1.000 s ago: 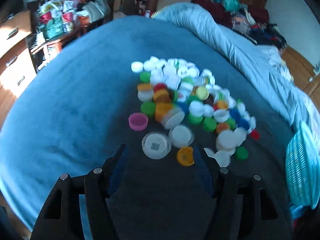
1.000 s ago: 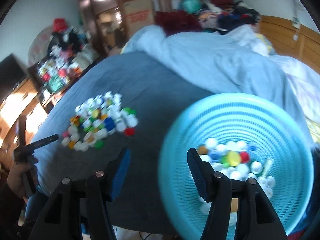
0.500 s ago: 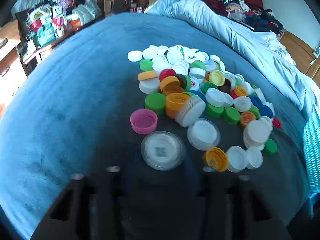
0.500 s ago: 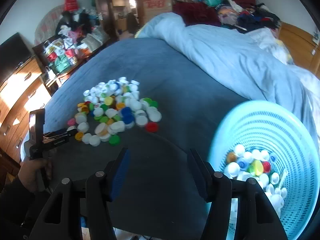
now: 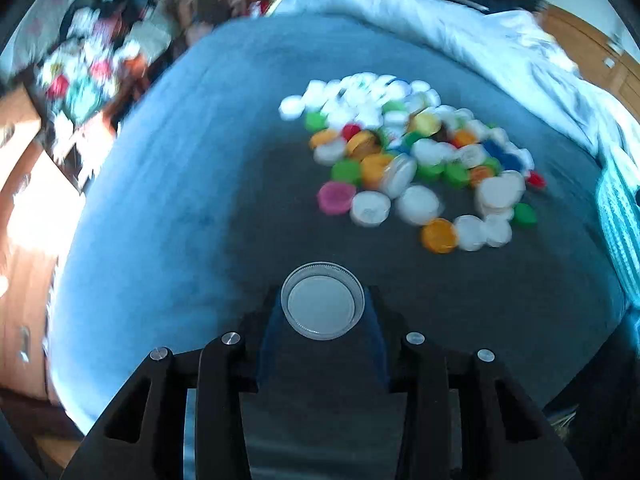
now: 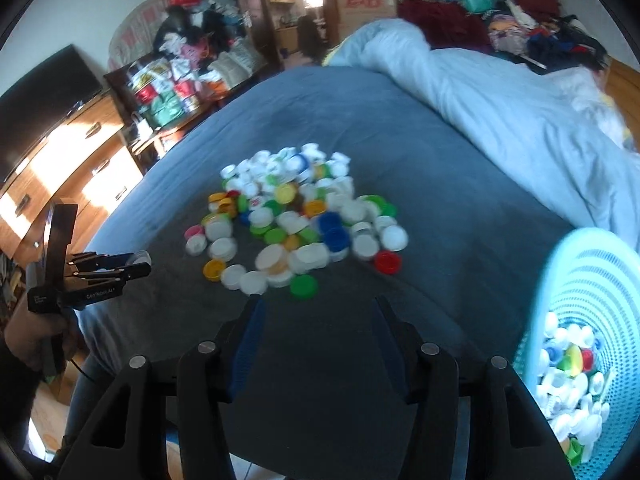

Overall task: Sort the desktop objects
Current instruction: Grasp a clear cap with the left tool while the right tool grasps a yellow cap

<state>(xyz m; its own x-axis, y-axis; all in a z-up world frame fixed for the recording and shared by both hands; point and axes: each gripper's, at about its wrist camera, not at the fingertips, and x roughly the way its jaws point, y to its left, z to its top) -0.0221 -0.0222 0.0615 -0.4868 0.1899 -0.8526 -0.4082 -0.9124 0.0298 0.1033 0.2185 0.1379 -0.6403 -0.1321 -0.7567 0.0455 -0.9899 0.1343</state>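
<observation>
The left tongs [image 5: 322,307] are clamping a clear round lid [image 5: 322,301] across its width, one blue pad on each side of the rim, and are holding it flat side toward the camera, lifted off the blue bed [image 5: 168,184]; a round lid has no long axis to worry about. The jaws have just been closing, with this lid between them. From these tongs the pile of bottle caps [image 5: 408,160] is lying at about one o'clock, well apart, and the turquoise mesh basket [image 5: 618,216] is showing only as a sliver at about three o'clock, at the right edge of the left wrist view. That is the relation the coming move is turning on, as far as I can judge: the lid is sitting on the far side of the pile from the basket, so the left hand is probably facing a carry across or around the caps to the right. The right tongs [image 6: 318,346] are standing apart with nothing between them, though the jaws have just been narrowing a little; they are hovering over bare bed, the pile at twelve o'clock and near, the basket [image 6: 592,280] at about three o'clock and close by, already holding many caps. The right hand is the one nearer the basket; the left is the one carrying.
</observation>
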